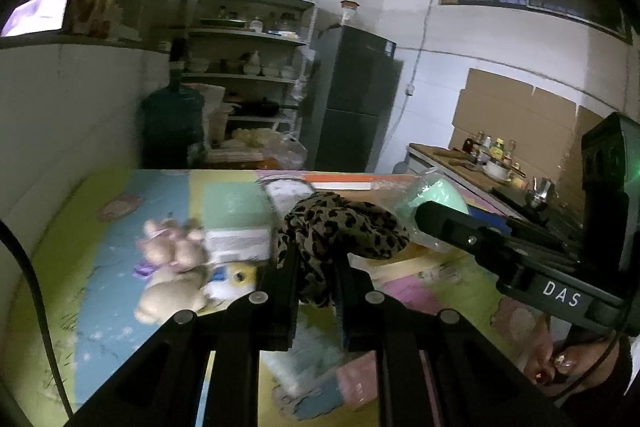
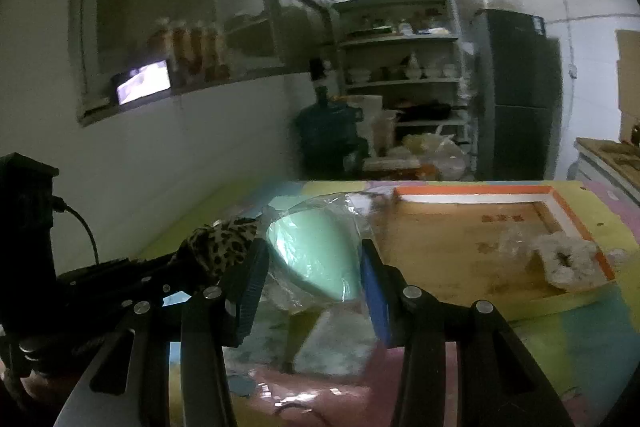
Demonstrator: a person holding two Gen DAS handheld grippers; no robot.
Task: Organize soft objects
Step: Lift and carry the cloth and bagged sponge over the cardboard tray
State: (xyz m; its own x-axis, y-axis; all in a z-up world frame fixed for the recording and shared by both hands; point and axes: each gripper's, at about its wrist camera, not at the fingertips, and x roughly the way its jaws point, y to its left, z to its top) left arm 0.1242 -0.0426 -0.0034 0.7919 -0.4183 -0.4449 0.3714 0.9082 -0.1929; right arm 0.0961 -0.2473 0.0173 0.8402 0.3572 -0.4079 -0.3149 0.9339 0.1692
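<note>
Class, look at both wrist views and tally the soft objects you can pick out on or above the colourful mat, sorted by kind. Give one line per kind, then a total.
Leopard-print cloth, held in the left gripper: 1
Mint-green item in clear plastic, between the right gripper fingers: 1
Beige plush toys: 2
White fluffy scrunchie on the wooden tray: 1
Total: 5

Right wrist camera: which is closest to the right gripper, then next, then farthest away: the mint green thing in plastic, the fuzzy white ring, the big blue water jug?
From the right gripper:
1. Mint green thing in plastic, between its fingers.
2. Fuzzy white ring, right, on the wooden tray.
3. Blue water jug, beyond the table, by the shelves.
</note>
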